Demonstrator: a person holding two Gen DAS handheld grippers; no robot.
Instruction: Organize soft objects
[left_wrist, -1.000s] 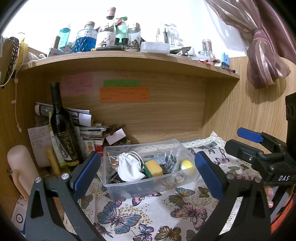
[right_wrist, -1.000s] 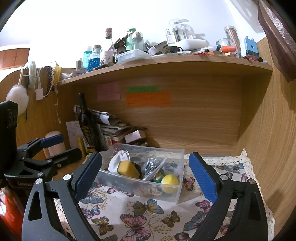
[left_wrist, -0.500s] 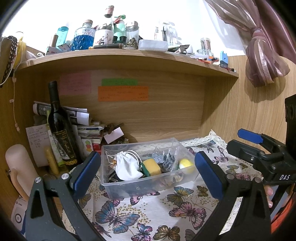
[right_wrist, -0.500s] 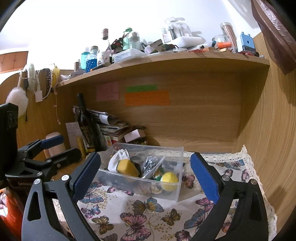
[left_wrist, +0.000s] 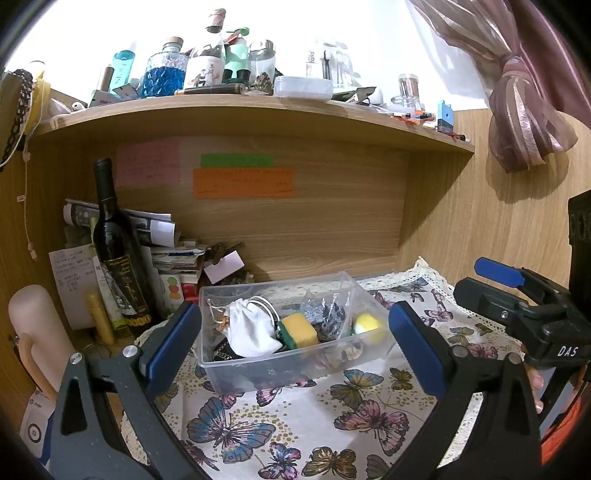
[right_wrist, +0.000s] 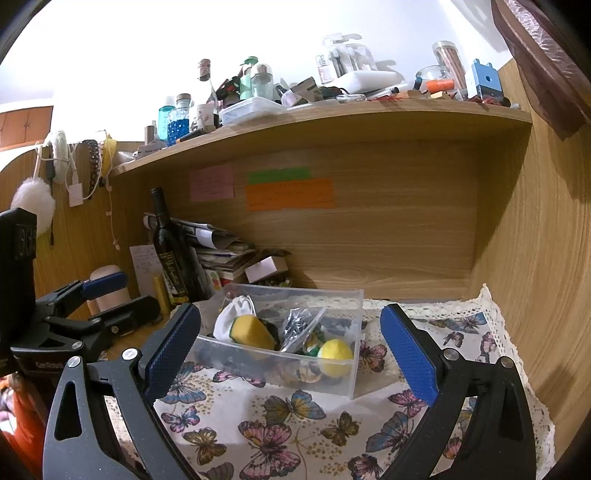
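Note:
A clear plastic bin stands on the butterfly cloth. In it lie a white drawstring pouch, a yellow-green sponge, a crumpled plastic bag and a yellow ball. My left gripper is open and empty, its pads wide apart before the bin. My right gripper is also open and empty in front of the bin. Each gripper shows in the other's view.
A dark wine bottle stands at the back left beside stacked papers. A cluttered wooden shelf overhangs the nook. A wooden side wall is at the right. A pink curtain hangs upper right.
Both views have shifted slightly; the bin sits a little lower and closer in frame. Both grippers stay open and empty.

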